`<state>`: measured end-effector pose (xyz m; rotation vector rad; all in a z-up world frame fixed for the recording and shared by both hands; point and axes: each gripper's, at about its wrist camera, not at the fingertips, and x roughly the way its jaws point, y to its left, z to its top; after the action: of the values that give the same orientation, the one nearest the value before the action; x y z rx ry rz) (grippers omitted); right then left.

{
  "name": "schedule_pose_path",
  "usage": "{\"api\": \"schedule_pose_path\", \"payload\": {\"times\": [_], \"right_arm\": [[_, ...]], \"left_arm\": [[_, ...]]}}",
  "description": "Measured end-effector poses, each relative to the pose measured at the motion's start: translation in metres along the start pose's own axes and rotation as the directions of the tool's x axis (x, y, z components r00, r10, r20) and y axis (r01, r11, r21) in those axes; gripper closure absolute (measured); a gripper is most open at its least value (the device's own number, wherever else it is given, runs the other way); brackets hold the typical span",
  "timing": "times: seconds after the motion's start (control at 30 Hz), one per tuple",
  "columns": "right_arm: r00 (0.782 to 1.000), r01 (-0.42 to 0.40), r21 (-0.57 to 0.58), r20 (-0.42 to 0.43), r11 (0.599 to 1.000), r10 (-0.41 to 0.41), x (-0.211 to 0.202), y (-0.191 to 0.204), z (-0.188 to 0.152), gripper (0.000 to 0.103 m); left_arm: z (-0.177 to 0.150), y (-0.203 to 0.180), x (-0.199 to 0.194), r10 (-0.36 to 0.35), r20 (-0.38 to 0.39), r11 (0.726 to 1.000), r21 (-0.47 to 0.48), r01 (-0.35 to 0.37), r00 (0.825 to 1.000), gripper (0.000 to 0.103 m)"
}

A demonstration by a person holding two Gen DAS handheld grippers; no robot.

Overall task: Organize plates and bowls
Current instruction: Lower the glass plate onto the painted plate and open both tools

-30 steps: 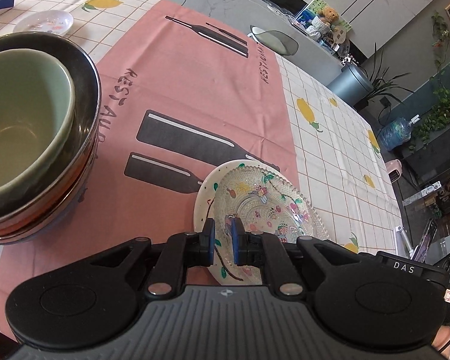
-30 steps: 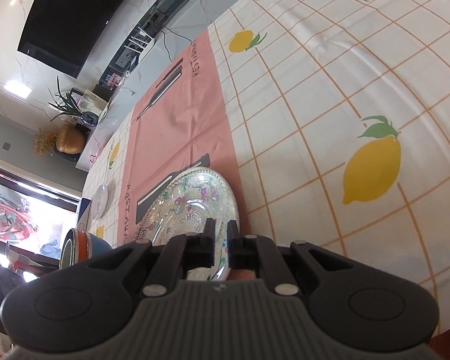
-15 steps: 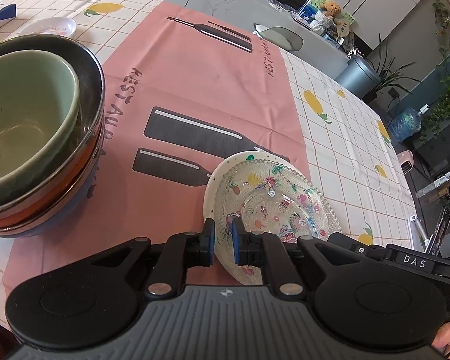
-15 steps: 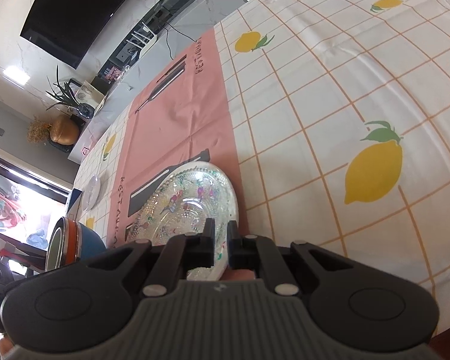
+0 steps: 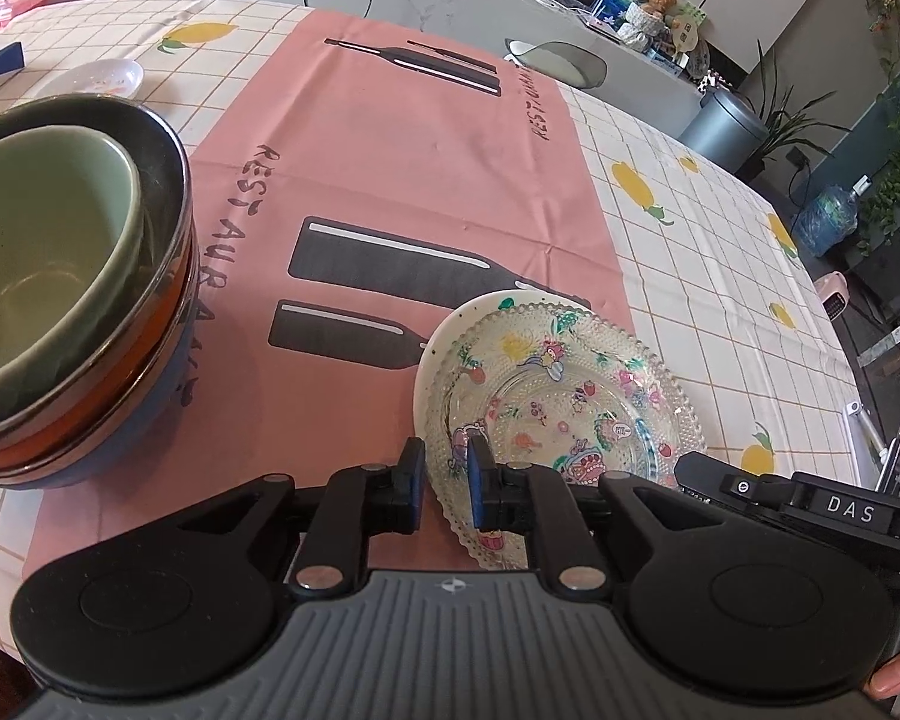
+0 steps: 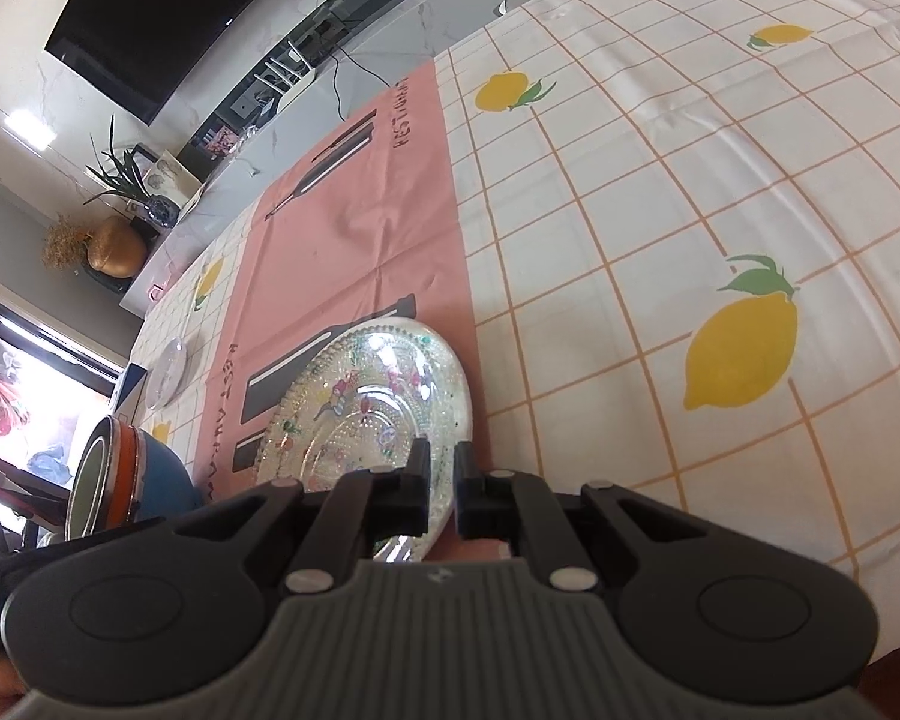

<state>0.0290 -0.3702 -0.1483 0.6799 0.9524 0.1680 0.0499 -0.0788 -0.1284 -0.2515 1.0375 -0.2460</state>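
plates: we see a clear glass plate [image 5: 561, 399] with cartoon prints sitting on a white speckled plate [image 5: 450, 330], on the pink strip of the surface [image 5: 390, 138] near its near edge.
left jaws: our left gripper [image 5: 444, 483] has its blue pads set either side of the glass plate's near-left rim; a narrow gap shows, so we read them as slightly apart, not yet pinching.
right jaws: our right gripper [image 6: 442, 471] straddles the plates' rim on the opposite side; whether it grips the rim or merely flanks it, we cannot tell.
bowls: a green bowl [image 5: 36, 252] nests in a stack of bowls [image 5: 120, 360] toward the left edge, well apart from the plates.
far plate: a small white dish [image 5: 93, 78] lies near the far left corner.
key relation: the plate pair lies straight ahead of both jaws, between them; each gripper is at the rim, neither clearly nearer.
orientation: the plates are round, so no long axis; they look tipped, the near-left rim raised, faces upward.
judgement: we think the next move needs both jaws closing evenly so the glass plate doesn't slide off.
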Motion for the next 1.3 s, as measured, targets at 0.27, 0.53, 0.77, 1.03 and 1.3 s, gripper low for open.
{"api": "schedule_pose_path", "payload": {"times": [0.27,0.53,0.77,1.03,1.3], "right_arm": [[1.0,0.0,0.009,-0.003,1.0,0.0,0.0,-0.002,-0.001,0.098],[1.0,0.001,0.011,0.024,1.0,-0.001,-0.011,0.002,-0.007,0.073],[0.998,0.032,-0.01,0.048,0.999,-0.032,-0.023,0.01,-0.023,0.082],[0.998,0.043,-0.004,0.045,0.999,-0.043,-0.017,0.011,-0.024,0.101],[0.997,0.063,-0.011,0.049,0.998,-0.062,-0.013,0.014,-0.02,0.103]], "left_arm": [[0.0,-0.009,-0.017,0.014,0.113,0.997,0.077,-0.023,0.994,0.075],[-0.001,0.012,-0.014,-0.004,0.139,1.0,0.002,0.003,0.99,0.061],[-0.004,0.027,-0.007,-0.061,0.116,0.996,-0.056,0.068,0.991,0.061],[-0.006,0.025,-0.002,-0.074,0.093,0.996,-0.044,0.079,0.993,0.095],[-0.006,0.021,-0.003,-0.07,0.091,0.997,-0.031,0.073,0.993,0.097]]}}
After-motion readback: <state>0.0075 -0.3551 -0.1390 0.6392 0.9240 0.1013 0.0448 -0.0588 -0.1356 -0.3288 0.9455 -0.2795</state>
